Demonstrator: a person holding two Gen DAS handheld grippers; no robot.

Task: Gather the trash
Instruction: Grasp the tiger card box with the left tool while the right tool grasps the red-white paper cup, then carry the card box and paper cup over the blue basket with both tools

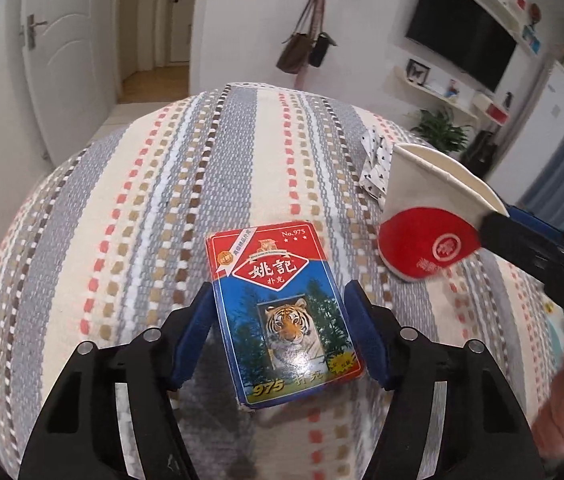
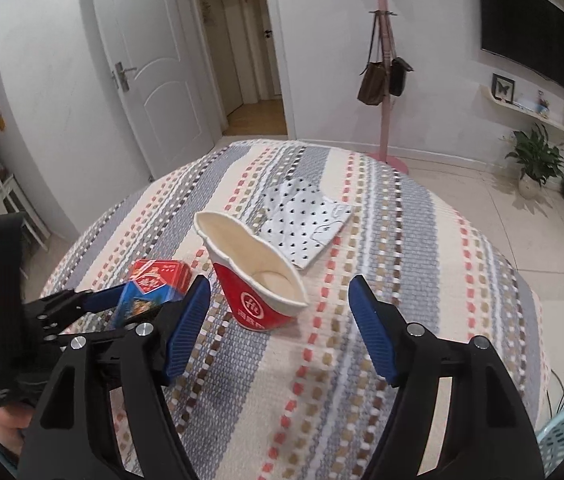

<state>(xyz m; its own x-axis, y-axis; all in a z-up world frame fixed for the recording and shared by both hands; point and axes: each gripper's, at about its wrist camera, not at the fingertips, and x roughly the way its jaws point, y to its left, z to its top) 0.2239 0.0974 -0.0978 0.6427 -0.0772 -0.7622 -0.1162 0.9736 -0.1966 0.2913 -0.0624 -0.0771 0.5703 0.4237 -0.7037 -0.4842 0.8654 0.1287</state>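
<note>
A red and blue playing-card box with a tiger picture sits between the blue pads of my left gripper, which is shut on its long sides. In the right wrist view the same box is tilted in that gripper, just over the striped tablecloth. A squashed red and white paper cup stands on the cloth. My right gripper is open around it, its pads clear of the cup. One right finger shows beside the cup.
A white polka-dot wrapper lies behind the cup. A pale blue basket and cables sit off the table's right edge. A pink coat stand with bags, a door and a potted plant stand beyond the table.
</note>
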